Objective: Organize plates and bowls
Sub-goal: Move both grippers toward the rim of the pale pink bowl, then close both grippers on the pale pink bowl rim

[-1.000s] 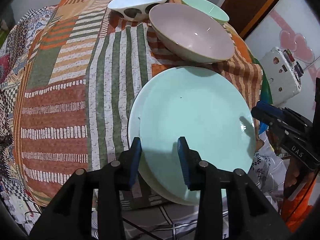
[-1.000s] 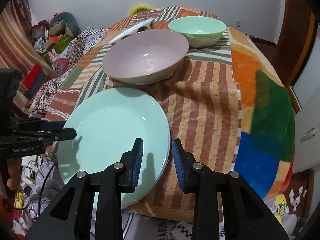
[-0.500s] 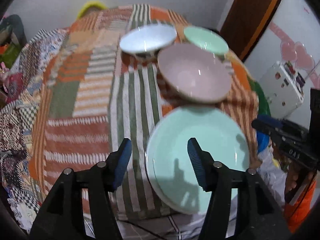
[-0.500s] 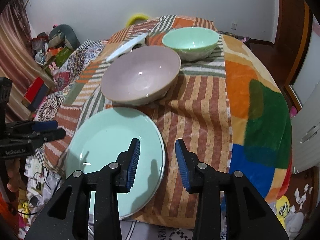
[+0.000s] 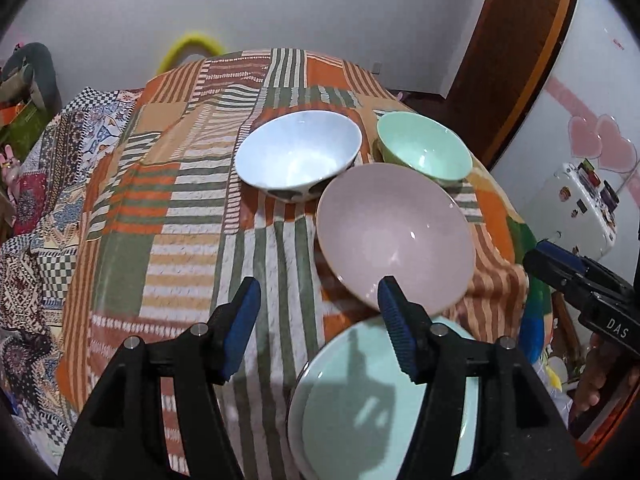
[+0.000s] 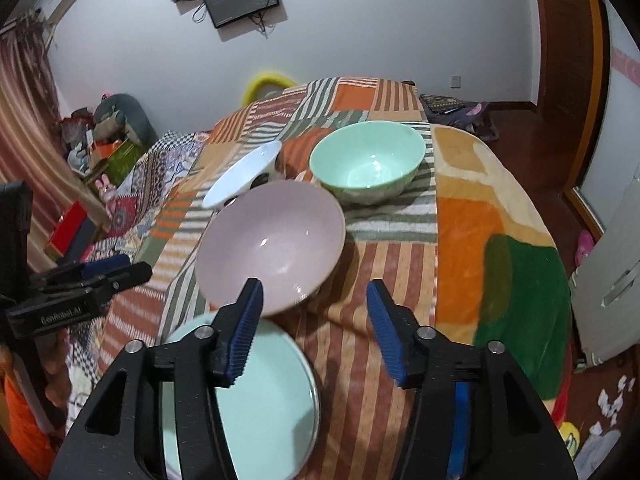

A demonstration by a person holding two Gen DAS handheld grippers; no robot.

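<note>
Two plates (image 5: 384,408) stacked at the cloth (image 5: 184,216) edge. Left gripper (image 5: 318,332) jaws apart, empty; right gripper (image 6: 314,332) jaws opening, nothing between.

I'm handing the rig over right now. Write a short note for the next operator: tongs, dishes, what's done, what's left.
Left tongs: open, empty, above the cloth.
Right tongs: jaws opening, nothing between them.
Mint plate lies stacked on another plate at the near table edge.
Pink bowl sits just behind it; white bowl and mint bowl farther back.
Done: plates stacked.
Left: the three bowls are still separate; probably nest them next.
</note>
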